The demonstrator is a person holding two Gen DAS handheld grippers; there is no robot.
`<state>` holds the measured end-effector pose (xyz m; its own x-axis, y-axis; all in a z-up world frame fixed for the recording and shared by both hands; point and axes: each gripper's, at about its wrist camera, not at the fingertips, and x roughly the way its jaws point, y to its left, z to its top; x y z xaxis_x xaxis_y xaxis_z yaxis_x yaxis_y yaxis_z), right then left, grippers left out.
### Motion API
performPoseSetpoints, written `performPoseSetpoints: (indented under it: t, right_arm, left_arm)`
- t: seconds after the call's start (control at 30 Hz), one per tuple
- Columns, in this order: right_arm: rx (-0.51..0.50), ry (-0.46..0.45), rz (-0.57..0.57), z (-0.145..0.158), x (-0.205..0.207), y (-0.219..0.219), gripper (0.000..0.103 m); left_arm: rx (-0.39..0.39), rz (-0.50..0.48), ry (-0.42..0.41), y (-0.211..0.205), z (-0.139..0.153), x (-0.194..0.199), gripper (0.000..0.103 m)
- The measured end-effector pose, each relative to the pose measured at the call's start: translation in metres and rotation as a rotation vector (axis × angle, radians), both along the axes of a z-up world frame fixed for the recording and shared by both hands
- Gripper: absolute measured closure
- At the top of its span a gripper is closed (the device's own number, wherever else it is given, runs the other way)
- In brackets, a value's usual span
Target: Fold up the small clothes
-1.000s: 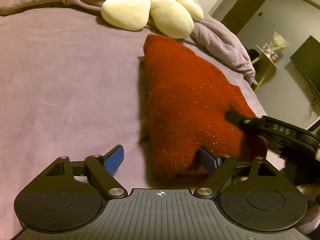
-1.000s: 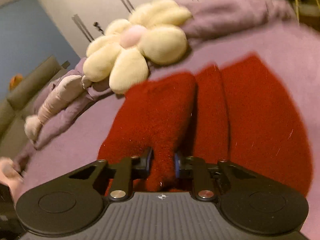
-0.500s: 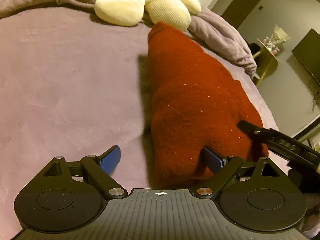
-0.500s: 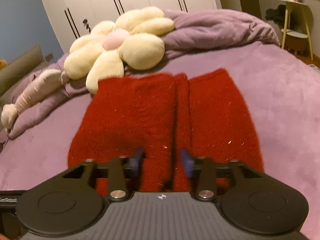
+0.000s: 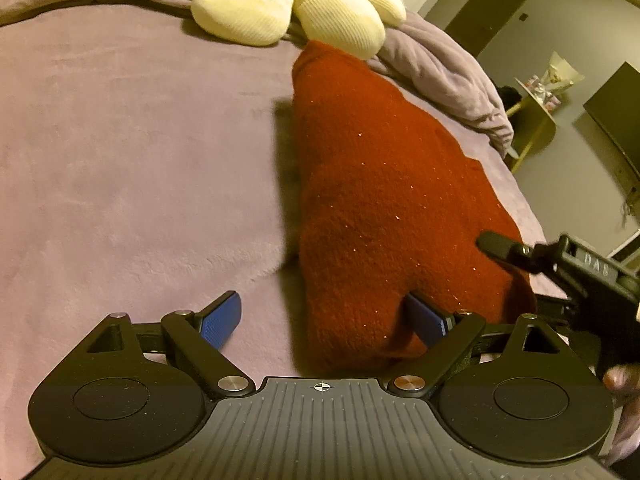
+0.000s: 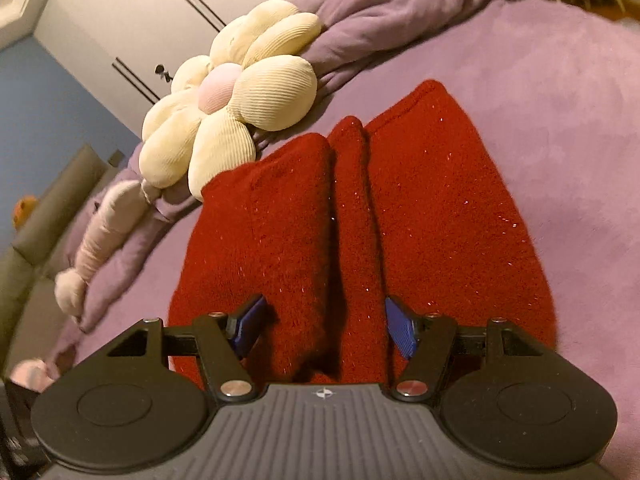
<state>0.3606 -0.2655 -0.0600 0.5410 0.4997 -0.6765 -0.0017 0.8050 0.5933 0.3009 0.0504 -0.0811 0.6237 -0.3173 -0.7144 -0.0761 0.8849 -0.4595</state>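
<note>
Both grippers are sitting at the near end of the red garment [image 5: 384, 208], which is lying on the purple bed [image 5: 120, 152] with its far end reaching toward the head edge, close to the flower cushion [image 6: 236, 100]. In the left wrist view the left gripper [image 5: 326, 318] is standing wide, one blue finger resting over bare bedding and the other tucked against the garment's near end, so the left edge of the cloth is lying between the jaws without being pinched. The right gripper [image 6: 326, 326] is also spread apart, straddling the thick middle ridge where the folded layers are meeting; nothing is clamped there either.

The risk, as I judge it, is sitting in that loose state. The knit is looking thick and springy, so the folded layers may be creeping open while neither tool is gripping them, and the ridge down the middle could be sliding off line. If the left jaws are closing where they are now, they could be catching the bedding along with the cloth, dragging the blanket up. If the right jaws are closing on only the top layer, the lower layers would be staying behind and the fold would be coming out crooked. The cushion is crowding the far end, too, and could be snagging it.
</note>
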Motion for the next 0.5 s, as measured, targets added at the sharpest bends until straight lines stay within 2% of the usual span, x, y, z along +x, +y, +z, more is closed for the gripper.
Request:
performPoseSetpoints:
  t: [0.23,0.27,0.4,0.47,0.5]
  right_arm:
    - [0.074,0.027,0.018,-0.008,0.018,0.007,0.038]
    - [0.077,0.02,0.029,-0.007,0.019,0.011,0.04]
    - [0.044,-0.028,0.072,0.0,0.022,0.025,0.069]
    - [0.016,-0.036,0.084,0.002,0.023,0.031,0.068]
    - [0.013,-0.039,0.094,0.004,0.024,0.033,0.063]
  left_arm:
    - [0.0,-0.022,0.0,-0.006,-0.002,0.0,0.009]
    - [-0.001,-0.025,0.001,-0.006,-0.003,0.0,0.009]
    - [0.007,-0.045,0.003,-0.011,-0.004,-0.004,0.009]
    - [0.029,-0.081,0.005,-0.016,-0.005,-0.009,0.01]
    - [0.053,-0.097,0.011,-0.02,-0.006,-0.012,0.011]
